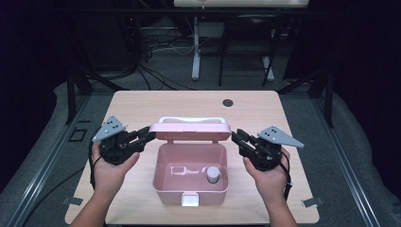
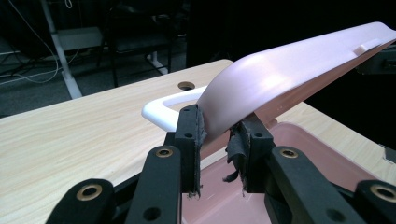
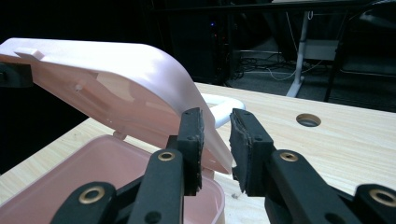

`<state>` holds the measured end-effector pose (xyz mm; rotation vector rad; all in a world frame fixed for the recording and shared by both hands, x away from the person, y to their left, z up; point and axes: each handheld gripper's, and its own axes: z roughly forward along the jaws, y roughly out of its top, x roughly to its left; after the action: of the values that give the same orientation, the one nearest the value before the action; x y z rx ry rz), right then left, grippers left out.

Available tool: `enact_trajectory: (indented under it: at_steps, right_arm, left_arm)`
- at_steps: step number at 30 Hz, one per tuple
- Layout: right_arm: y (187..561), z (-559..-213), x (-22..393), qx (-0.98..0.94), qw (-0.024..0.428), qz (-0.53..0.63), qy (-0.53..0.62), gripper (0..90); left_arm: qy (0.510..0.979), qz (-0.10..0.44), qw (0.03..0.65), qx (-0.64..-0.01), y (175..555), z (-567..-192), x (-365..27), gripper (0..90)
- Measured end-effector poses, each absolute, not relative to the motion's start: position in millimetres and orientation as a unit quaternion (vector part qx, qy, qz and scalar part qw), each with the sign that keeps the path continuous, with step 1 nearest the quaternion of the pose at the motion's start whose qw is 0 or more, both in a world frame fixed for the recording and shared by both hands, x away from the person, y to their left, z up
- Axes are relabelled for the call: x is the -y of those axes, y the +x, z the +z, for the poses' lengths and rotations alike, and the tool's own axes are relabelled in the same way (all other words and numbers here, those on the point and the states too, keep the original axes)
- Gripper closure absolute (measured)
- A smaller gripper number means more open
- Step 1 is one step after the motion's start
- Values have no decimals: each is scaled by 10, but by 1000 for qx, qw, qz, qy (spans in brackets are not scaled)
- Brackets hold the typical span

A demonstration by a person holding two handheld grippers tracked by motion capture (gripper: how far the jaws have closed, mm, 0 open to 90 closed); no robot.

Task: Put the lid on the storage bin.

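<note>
A pink plastic box [image 1: 163, 187] stands mid-table with its lid [image 1: 189, 131] raised at a slant over the back rim. The lid's white handle [image 1: 191, 119] points away from me. My left gripper [image 1: 150, 135] is shut on the lid's left end, where the pink lid [image 2: 289, 70] runs between its pads. My right gripper [image 1: 235, 135] is shut on the right end, the lid's [image 3: 116, 79] corner sitting between its jaws. Inside the box lie a small grey cylinder [image 1: 213, 175] and a pale flat item [image 1: 182, 170]. A white latch [image 1: 190, 200] hangs on the front wall.
The light wooden table [image 1: 142, 106] has a round cable hole [image 1: 228, 102] behind the box. Beyond the far edge are dark floor, cables and the white leg of another desk [image 1: 195, 52]. Bare tabletop lies to both sides of the box.
</note>
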<state>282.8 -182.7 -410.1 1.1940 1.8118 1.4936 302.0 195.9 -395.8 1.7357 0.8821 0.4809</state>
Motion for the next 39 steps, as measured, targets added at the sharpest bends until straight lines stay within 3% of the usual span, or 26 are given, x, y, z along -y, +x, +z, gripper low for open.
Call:
enact_trajectory:
  at_steps: [39]
  right_arm:
    - [2835, -4134, 1860, -671, 240, 547, 439, 669]
  left_arm:
    - [751, 182, 528, -352, 2684, -4111, -2027, 687]
